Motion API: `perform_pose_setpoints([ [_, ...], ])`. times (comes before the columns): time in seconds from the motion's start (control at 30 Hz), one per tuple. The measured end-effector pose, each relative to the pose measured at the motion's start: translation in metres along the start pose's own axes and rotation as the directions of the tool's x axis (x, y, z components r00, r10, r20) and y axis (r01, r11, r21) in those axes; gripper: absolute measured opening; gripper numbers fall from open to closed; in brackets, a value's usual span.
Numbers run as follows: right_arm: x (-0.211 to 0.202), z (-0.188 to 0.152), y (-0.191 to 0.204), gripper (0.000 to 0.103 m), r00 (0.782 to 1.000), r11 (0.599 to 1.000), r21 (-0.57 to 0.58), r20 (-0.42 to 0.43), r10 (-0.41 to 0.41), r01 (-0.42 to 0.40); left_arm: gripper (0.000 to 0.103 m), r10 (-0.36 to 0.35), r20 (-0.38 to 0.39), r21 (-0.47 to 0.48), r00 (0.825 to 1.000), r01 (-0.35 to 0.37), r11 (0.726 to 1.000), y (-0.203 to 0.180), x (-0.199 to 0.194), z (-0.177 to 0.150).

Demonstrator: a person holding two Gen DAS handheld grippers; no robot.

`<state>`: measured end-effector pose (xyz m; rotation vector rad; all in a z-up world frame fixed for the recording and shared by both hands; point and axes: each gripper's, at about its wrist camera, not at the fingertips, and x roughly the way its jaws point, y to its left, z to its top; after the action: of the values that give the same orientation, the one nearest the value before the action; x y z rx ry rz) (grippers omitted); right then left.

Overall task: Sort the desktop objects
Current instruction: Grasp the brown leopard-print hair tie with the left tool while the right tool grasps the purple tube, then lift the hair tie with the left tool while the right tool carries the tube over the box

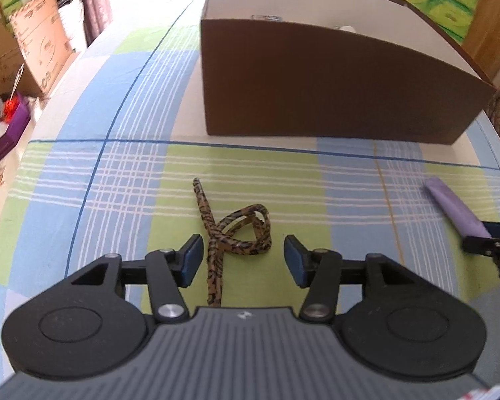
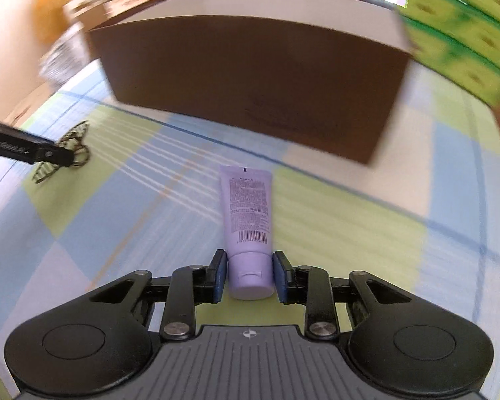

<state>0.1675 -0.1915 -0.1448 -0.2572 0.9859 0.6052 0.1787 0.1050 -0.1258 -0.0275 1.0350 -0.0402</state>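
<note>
lavender tube (image 2: 246,216) is lying lengthwise toward the brown box (image 2: 250,80), cap in the right gripper (image 2: 250,275) (pads pressing); left gripper (image 1: 243,261) is gaping around a striped cord (image 1: 233,233).

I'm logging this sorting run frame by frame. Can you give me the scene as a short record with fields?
surface: plaid cloth
container: brown box, open top, behind both items
left gripper: open, over tiger-striped hair tie
right gripper: shut on purple tube, near its cap
tube: lying on cloth, cap toward camera
</note>
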Motion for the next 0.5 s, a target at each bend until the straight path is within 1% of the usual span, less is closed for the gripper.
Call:
perform_pose_setpoints([
  [0.13, -0.014, -0.015, -0.008, 0.027, 0.999, 0.997, 0.07, 0.002, -0.035, 0.034, 0.049, 0.008, -0.003, 0.01, 1.0, -0.008, 1.0, -0.003, 0.007, 0.004],
  [0.27, -0.026, -0.023, -0.012, 0.027, 0.998, 0.992, 0.108, 0.011, -0.063, 0.061, 0.048, 0.022, -0.005, 0.022, 1.0, -0.022, 1.0, -0.006, 0.017, 0.007],
  [0.3, -0.027, -0.024, -0.012, 0.027, 0.998, 0.992, 0.115, 0.017, -0.061, 0.058, 0.048, 0.022, -0.005, 0.025, 1.0, -0.022, 0.999, -0.007, 0.019, 0.008],
  [0.37, -0.036, -0.026, -0.016, 0.027, 0.997, 0.99, 0.125, 0.026, -0.067, 0.063, 0.042, 0.021, -0.008, 0.03, 1.0, -0.021, 0.999, -0.008, 0.023, 0.009],
  [0.43, -0.038, -0.025, -0.015, 0.028, 0.997, 0.99, 0.124, 0.024, -0.074, 0.07, 0.039, 0.005, -0.012, 0.029, 1.0, -0.005, 1.0, -0.01, 0.025, 0.01],
  [0.5, -0.036, -0.025, -0.015, 0.028, 0.997, 0.989, 0.124, 0.018, -0.078, 0.075, 0.037, -0.035, -0.012, 0.04, 0.999, 0.035, 0.999, -0.015, 0.024, 0.01],
])
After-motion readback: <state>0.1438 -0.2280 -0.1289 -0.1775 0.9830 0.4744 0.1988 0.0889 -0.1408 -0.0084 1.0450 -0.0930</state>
